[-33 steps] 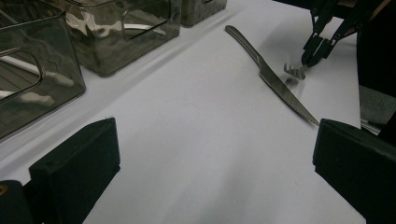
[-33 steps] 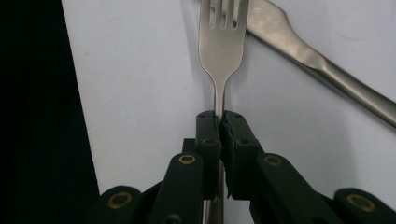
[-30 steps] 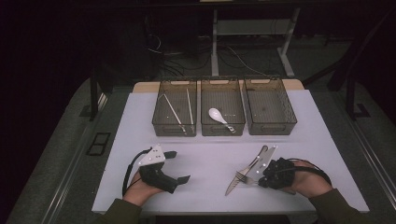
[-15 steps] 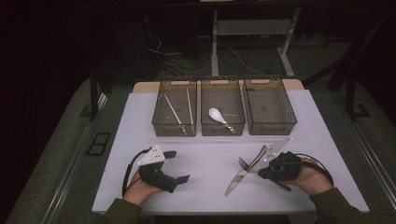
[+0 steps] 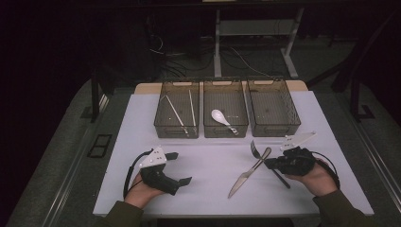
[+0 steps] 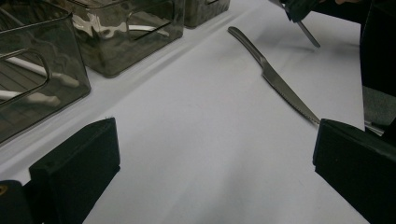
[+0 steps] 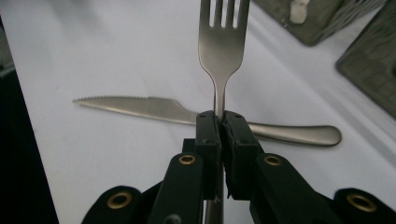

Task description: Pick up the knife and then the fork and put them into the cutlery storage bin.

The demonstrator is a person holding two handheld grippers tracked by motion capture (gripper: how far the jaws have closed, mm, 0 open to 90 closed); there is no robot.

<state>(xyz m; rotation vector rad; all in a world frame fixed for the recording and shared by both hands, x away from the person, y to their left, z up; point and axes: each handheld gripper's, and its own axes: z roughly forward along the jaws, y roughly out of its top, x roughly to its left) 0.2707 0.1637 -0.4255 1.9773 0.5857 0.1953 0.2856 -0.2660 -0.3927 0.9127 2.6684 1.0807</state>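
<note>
Fork [image 7: 221, 51] clamped at its neck by the shut right gripper [image 7: 221, 122], lifted above the knife [image 7: 187, 114] | left gripper [image 5: 177, 168] gaped wide, empty, on the table [image 5: 208, 163]

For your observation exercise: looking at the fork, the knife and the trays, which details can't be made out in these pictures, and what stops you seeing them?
- Fork: right gripper view, tine tips cut off by the top edge; handle hidden between the shut right tongs.
- Knife: left gripper view, blade tip hidden behind the left tongs' black pad.
- Right tray: high view, too dim and small to tell whether anything lies inside.
- Spoon: right gripper view, cut off by the top edge.
</note>
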